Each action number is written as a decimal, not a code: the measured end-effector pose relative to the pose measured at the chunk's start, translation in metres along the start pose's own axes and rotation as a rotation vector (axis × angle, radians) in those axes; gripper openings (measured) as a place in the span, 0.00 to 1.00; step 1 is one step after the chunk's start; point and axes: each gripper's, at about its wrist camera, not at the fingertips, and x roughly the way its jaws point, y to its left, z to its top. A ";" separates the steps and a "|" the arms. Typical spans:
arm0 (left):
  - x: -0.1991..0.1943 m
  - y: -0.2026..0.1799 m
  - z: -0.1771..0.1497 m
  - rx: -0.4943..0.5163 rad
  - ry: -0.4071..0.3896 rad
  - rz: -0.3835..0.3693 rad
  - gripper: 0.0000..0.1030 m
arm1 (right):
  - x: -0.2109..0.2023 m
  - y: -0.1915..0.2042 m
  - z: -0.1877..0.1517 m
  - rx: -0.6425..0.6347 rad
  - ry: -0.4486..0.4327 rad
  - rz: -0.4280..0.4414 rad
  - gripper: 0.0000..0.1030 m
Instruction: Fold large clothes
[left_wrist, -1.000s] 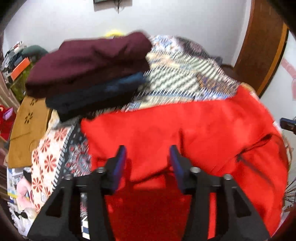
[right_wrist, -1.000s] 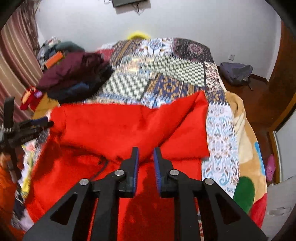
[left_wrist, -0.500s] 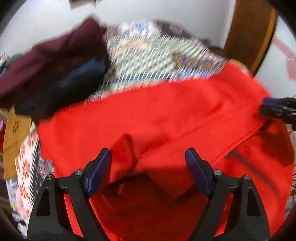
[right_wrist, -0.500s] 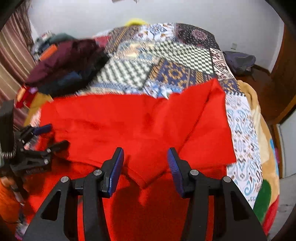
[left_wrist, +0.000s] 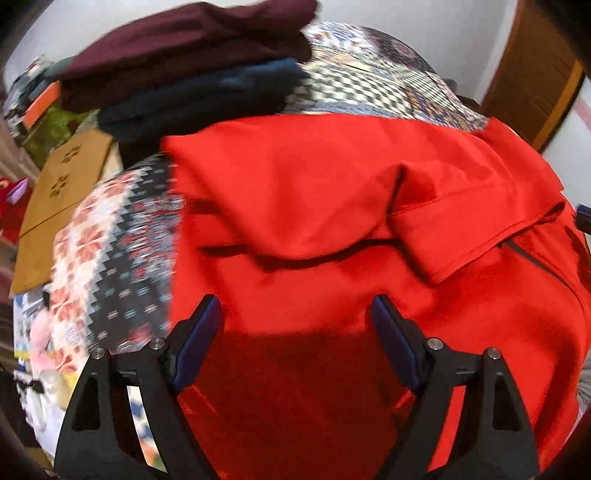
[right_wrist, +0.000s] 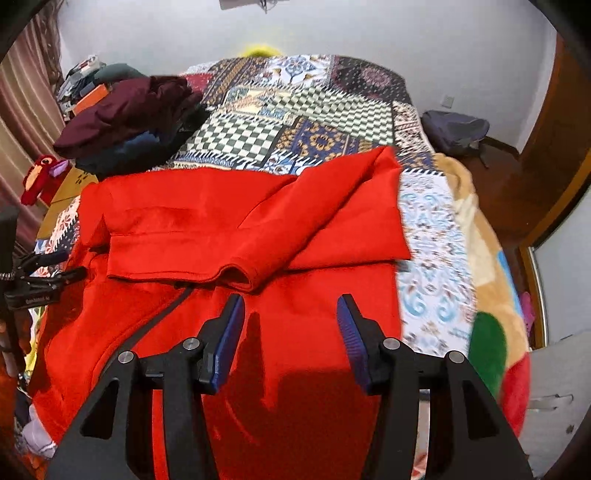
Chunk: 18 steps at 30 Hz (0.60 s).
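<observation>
**Red top lying on the patchwork bed, both grippers let go**

I see a bed with a patchwork cover (right_wrist: 295, 122) full of checks and flower shapes. Behind the bed is a plain white wall (right_wrist: 369, 33). A brown wooden door (right_wrist: 554, 155) stands to the right of the bed, and a striped curtain (right_wrist: 22, 122) hangs to the left of it. A grey bag (right_wrist: 456, 129) sits on the floor near the far right corner of the bed.

On the far left part of the bed is a pile of dark clothes (right_wrist: 122, 122), dark red on top and dark blue under it.

The red top (right_wrist: 240, 229) lies spread on the near part of the bed. Its long side runs left to right across the bed. One sleeve is folded over the body and its cuff faces me. A dark zip runs down the left part.

My left gripper (left_wrist: 295, 325) is wide open over the red cloth and holds nothing. My right gripper (right_wrist: 290, 321) is opening, with only flat cloth below it.
</observation>
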 end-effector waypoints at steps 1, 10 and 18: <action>-0.006 0.005 -0.002 -0.010 -0.010 0.005 0.80 | -0.006 -0.002 -0.002 0.011 -0.013 -0.006 0.47; -0.056 0.058 -0.021 -0.122 -0.083 0.042 0.81 | -0.055 -0.026 -0.030 0.087 -0.078 -0.068 0.48; -0.058 0.077 -0.059 -0.191 -0.037 -0.002 0.81 | -0.077 -0.036 -0.059 0.105 -0.070 -0.101 0.51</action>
